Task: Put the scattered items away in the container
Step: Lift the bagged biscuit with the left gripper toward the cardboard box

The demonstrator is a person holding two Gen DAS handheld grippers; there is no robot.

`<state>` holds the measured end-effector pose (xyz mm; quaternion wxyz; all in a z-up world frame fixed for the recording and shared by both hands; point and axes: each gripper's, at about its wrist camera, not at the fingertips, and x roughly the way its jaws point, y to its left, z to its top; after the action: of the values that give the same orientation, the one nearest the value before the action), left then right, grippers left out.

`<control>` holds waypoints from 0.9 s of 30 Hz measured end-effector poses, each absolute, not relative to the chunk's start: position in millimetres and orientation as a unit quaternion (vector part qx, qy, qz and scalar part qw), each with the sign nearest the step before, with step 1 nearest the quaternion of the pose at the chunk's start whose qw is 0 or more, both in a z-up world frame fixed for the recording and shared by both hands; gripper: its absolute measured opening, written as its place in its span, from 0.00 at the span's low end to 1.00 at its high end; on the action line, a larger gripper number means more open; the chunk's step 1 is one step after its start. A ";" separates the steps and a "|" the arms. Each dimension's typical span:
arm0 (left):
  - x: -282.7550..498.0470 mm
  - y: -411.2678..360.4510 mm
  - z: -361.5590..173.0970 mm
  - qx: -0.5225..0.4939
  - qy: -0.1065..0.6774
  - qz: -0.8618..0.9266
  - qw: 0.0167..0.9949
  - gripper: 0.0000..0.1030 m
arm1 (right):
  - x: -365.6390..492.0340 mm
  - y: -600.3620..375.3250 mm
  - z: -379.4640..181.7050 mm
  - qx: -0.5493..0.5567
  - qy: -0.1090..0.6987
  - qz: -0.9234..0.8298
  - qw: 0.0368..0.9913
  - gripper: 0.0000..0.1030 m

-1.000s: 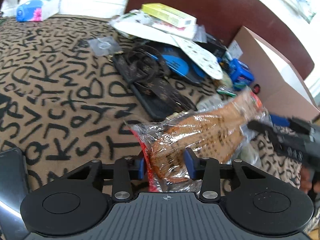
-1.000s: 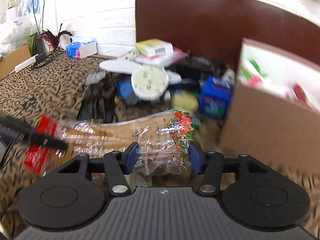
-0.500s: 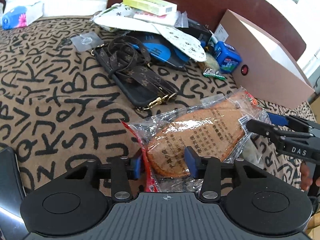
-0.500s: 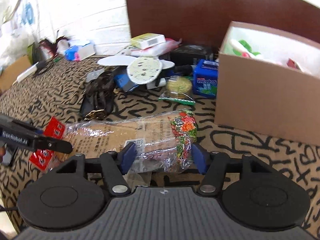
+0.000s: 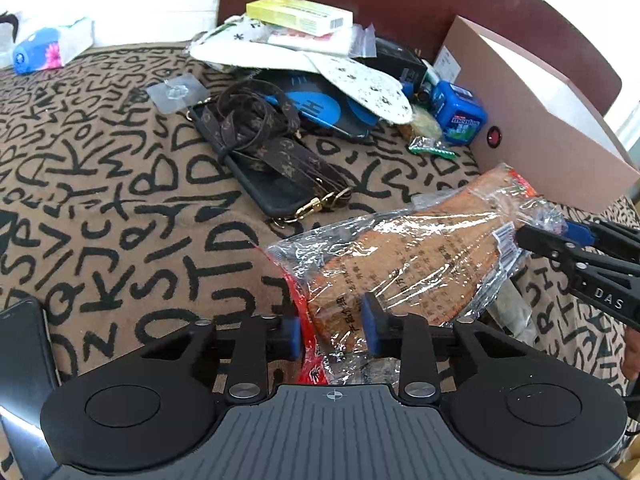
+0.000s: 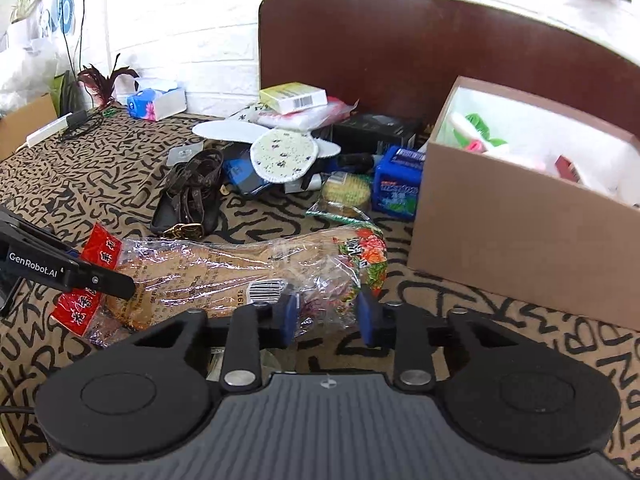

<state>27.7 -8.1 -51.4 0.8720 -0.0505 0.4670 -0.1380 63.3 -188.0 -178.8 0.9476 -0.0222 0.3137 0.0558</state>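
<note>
Pads of left gripper point(image 5: 330, 330) sit either side of the red header end of the insole pack point(image 5: 412, 264), film and insole edge between them. Gap looks wider than the pack is thick, so I can't tell if it's actually clamped or just bracketing. Right gripper point(image 6: 326, 314) is at the opposite, floral-printed end point(image 6: 362, 258): crinkled film between its pads, again with visible slack, grip not confirmed.

Pack spans between the two grippers, just in front of the cardboard box point(image 6: 520, 236), near its closest wall, apparently at or just above the lettered blanket point(image 5: 120, 200). Not in the box yet.

Handling, my read:
- Light. Flat cork-coloured insoles in loose clear cellophane.
- Floppy lengthwise; will likely sag from one end, so two-end support makes sense.
- Film is glossy and slippery, and it can slide over the insoles. Pinching film alone risks the contents shifting or the bag tearing.
- Best hold: through the film onto the insole body, not the empty margins. Red header card is stiffer and a decent second choice.
- Not fragile; firm squeeze is fine.

Box is open-topped and already holds items; pack is long, so probably enter angled or end-first.

Beyond the pack from the box: strap and phone case point(image 5: 256, 156), white insoles point(image 6: 280, 150), blue mint tub point(image 6: 398, 184) beside the box wall.
</note>
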 end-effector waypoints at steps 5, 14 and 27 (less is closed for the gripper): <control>25.1 -10.1 -40.7 -0.062 0.459 -0.143 0.875 0.21 | 51.5 -192.9 -162.3 -0.021 0.284 0.051 0.957 0.28; 51.6 -35.0 18.2 -0.060 0.397 -0.173 0.899 0.22 | 41.5 -221.7 -111.8 -0.023 0.208 0.022 0.978 0.28; 133.5 -142.9 102.8 -0.048 0.324 -0.251 0.911 0.22 | 57.3 -314.3 -52.4 -0.012 0.116 -0.091 0.989 0.29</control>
<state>133.5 -142.9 102.8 0.9111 -0.0485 0.3236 -0.2505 57.3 -314.3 -52.4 0.9890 -0.0117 0.1164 -0.0906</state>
